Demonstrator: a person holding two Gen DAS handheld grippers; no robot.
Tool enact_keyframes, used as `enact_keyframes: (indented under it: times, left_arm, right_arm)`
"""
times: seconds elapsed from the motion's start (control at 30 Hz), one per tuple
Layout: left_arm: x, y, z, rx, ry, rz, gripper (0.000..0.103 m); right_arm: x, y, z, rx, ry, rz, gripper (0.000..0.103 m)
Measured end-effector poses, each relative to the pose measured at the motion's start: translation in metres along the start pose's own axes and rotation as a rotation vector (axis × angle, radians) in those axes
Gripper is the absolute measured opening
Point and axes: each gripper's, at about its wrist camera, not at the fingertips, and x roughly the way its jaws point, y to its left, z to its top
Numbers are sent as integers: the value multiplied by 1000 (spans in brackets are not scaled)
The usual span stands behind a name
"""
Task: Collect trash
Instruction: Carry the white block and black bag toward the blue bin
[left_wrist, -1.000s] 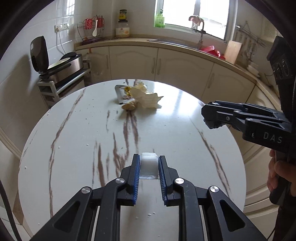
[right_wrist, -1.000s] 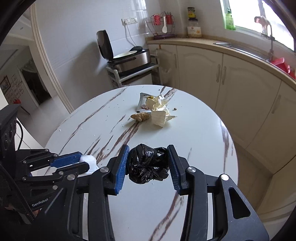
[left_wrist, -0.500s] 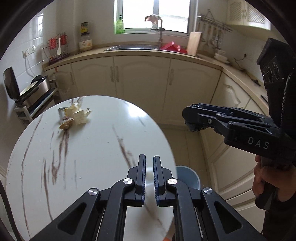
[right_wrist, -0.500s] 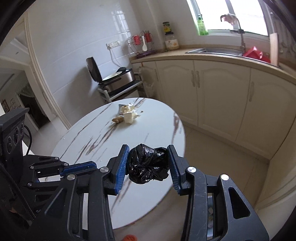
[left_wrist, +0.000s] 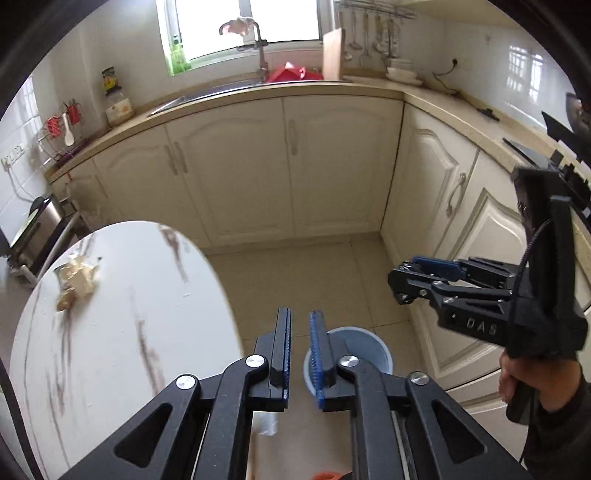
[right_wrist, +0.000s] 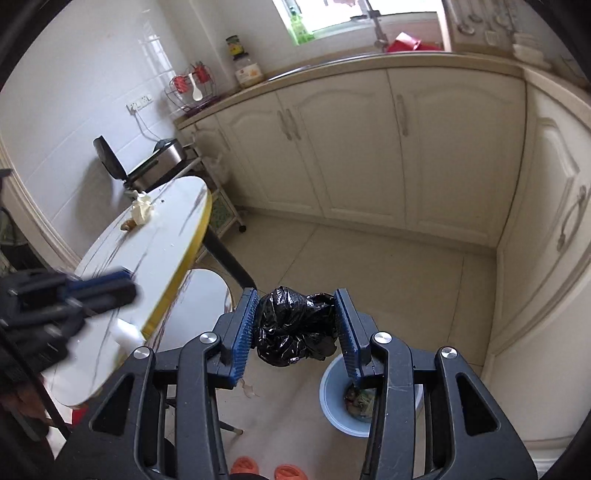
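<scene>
While right tool (right_wrist: 295, 328) clamps black bag (right_wrist: 295, 328) above bin (right_wrist: 332, 384), left tool (left_wrist: 299, 354) near-closed, empty; scraps (left_wrist: 75, 280) remain at worktop (left_wrist: 122, 325) far edge.

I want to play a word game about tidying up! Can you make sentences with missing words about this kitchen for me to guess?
1. The right gripper squeezes a crumpled ___ bag.
2. The light blue bin stands on the ___.
3. The round table has a ___ edge.
4. Pale scraps lie on top of the ___.

Missing words: black, floor, yellow, table.
</scene>
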Motion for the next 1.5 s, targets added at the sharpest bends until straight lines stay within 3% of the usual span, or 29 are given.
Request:
enact_keyframes:
  times: [0.1, 0.17, 0.23, 0.27, 0.3, 0.4, 0.6, 0.83, 1.07, 1.13, 1.5]
  left_arm:
    - [-14, 19, -20, 16, -14, 80, 13]
    - [-22, 31, -38, -4, -12, 88, 13]
    - [-22, 34, -50, -29, -3, 51, 28]
    - [-20, 30, -53, -31, -11, 55, 45]
    - [-17, 26, -58, -27, -13, 56, 54]
    - [-8, 21, -64, -41, -5, 5, 55]
    - [27, 29, -68, -57, 29, 15, 51]
    - [47, 46, -61, -106, 25, 12, 37]
    - [41, 68, -73, -155, 12, -3, 31]
    - [39, 70, -74, -149, 3, -1, 22]
    - [40, 80, -75, -172, -1, -5, 27]
  right_arm:
    - [8, 0, -14, 11, 12, 34, 40]
    - [13, 4, -25, 6, 24, 58, 40]
    - [18, 13, -32, -5, 36, 83, 40]
    - [20, 19, -34, -8, 40, 93, 40]
    - [20, 23, -35, -11, 40, 101, 40]
    - [16, 34, -37, -19, 34, 114, 40]
    - [4, 42, -41, -29, 24, 104, 40]
    - [13, 47, -39, -34, 40, 120, 40]
    - [19, 47, -39, -42, 48, 121, 40]
    - [21, 45, -40, -40, 54, 118, 40]
    - [30, 45, -43, -37, 74, 115, 40]
